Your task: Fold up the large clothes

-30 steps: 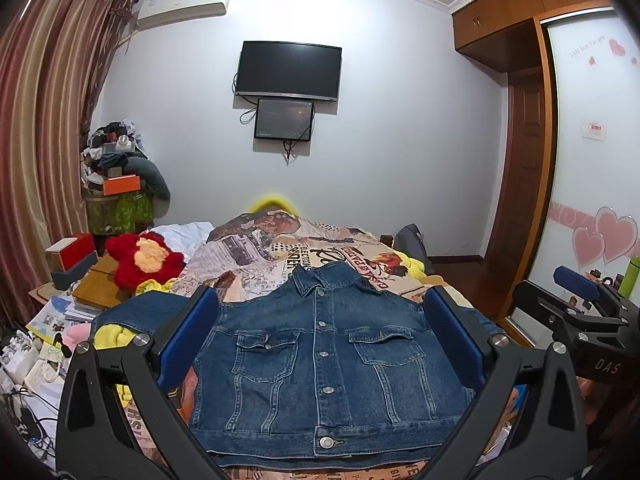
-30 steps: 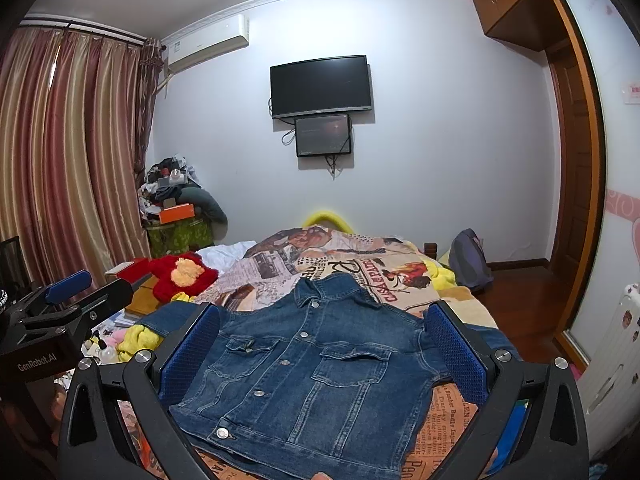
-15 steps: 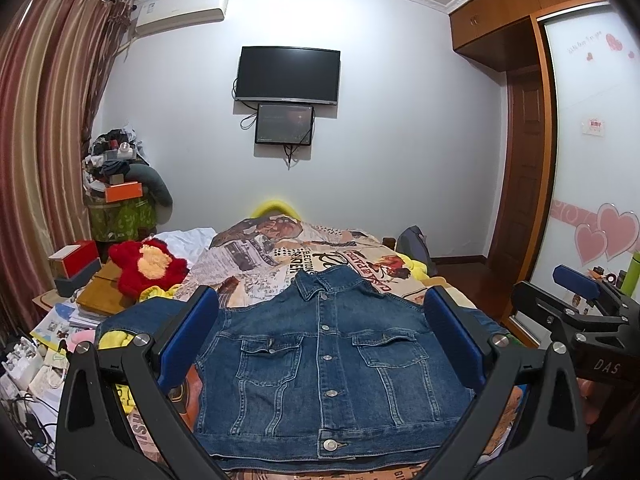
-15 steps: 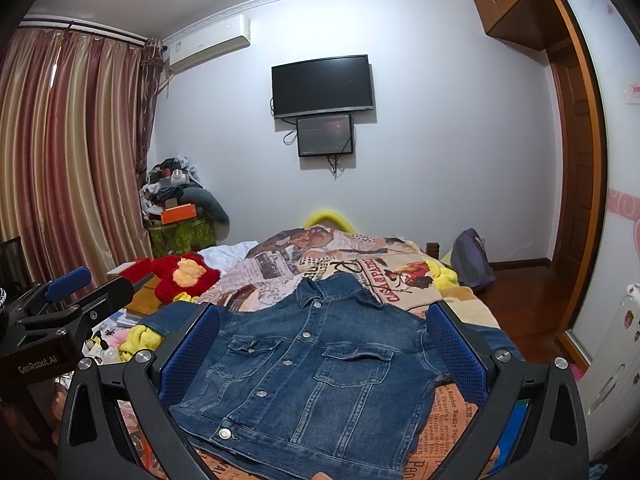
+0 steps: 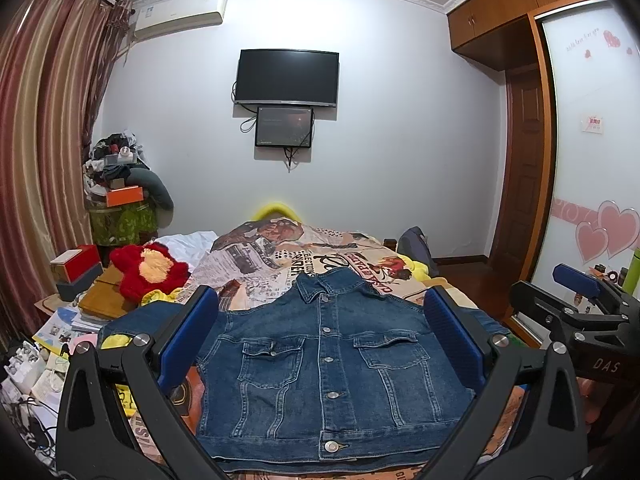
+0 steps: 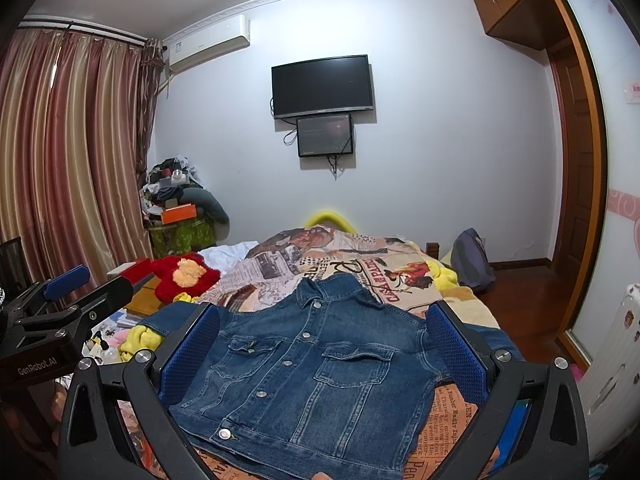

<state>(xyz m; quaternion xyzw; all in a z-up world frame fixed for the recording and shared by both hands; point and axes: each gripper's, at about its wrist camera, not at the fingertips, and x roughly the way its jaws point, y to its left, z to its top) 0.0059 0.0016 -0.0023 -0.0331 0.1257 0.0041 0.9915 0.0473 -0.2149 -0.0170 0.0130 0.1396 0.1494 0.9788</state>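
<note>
A blue denim jacket lies buttoned and face up on the bed, collar toward the far wall, both sleeves spread out to the sides. In the right wrist view the same jacket lies slightly turned. My left gripper hovers open above the jacket's near hem, with nothing between its blue pads. My right gripper is also open and empty, over the same hem. Each gripper shows in the other's view: the right gripper at the right edge, the left gripper at the left edge.
The bed carries a newspaper-print blanket. A red plush toy and stacked boxes and papers crowd the left side. A clutter pile stands by the curtain. A wardrobe door and wooden floor lie to the right.
Both views have tilted up a little, so the jacket sits lower in frame. The jacket itself has not moved and both grippers stay open.
</note>
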